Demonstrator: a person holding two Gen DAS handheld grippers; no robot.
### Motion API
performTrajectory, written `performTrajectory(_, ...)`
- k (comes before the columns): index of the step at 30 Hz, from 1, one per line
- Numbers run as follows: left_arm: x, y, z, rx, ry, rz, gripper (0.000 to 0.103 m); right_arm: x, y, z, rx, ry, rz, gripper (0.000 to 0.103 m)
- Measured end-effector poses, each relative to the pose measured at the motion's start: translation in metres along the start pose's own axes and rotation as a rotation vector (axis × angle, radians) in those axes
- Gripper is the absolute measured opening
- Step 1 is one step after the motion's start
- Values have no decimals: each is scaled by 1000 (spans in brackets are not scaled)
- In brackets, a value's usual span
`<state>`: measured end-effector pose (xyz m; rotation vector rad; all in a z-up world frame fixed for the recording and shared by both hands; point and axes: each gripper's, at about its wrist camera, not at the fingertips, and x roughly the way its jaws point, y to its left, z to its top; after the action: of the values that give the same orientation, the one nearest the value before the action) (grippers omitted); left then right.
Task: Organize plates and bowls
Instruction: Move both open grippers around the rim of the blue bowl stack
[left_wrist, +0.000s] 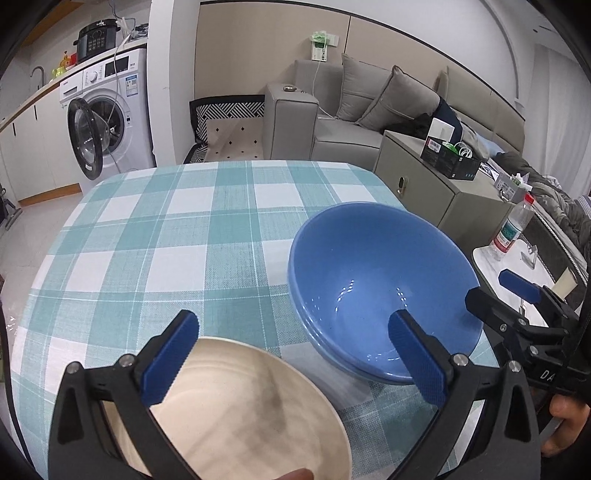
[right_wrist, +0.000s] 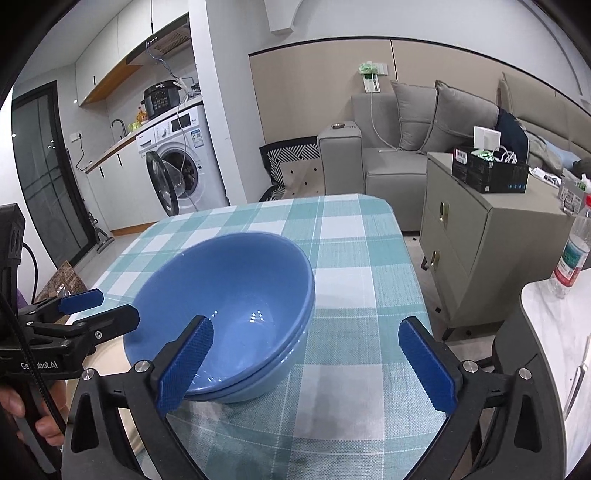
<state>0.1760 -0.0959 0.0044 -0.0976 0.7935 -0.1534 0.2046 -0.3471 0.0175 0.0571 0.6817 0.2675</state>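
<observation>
**Now both claws stand empty over the stacked dishes**

Broadly, I'm working over a table (left_wrist: 155, 236) under a teal-and-white checked cloth, and everything that matters sits toward its near edge. Largest of the task's things are the blue bowls (left_wrist: 376, 273), nested one inside another near the near right corner; from the right wrist view I can make out at least two rims stacked. Just beside them, at the near edge and partly under my left claw, lies the cream plate (left_wrist: 240, 413), apart from the bowls by a thin strip of cloth.

My left gripper (left_wrist: 291, 365) has its jaws spread wide, gripping nothing; one pad hangs over the plate, the other over the bowls' near rim. My right gripper (right_wrist: 306, 365) is likewise wide open and empty, one finger in front of the bowls, the other over bare cloth.

By my judgement these are glazed ceramic: stiff, fairly heavy for their size, slick, and liable to chip if knocked together. I'd take a bowl by its rim, one pad inside the wall and one outside. The plate lies flat, so its overhanging lip is the only real purchase, and I'd expect it to slide before it lifts.
</observation>
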Motion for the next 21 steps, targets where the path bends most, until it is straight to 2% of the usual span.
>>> performTrajectory(12,20,5,-1,-52,44,-11,102,18,-13,-7,107,50,125,102)
performTrajectory(15,22,7,-1,-67,48,-30,96,23,-18,-8,142,53,154,97)
performTrajectory(17,22,7,-1,-67,57,-42,91,25,-22,-9,168,59,173,89)
performTrajectory(21,23,4,-2,-53,57,-71,81,29,-23,-11,175,72,196,85)
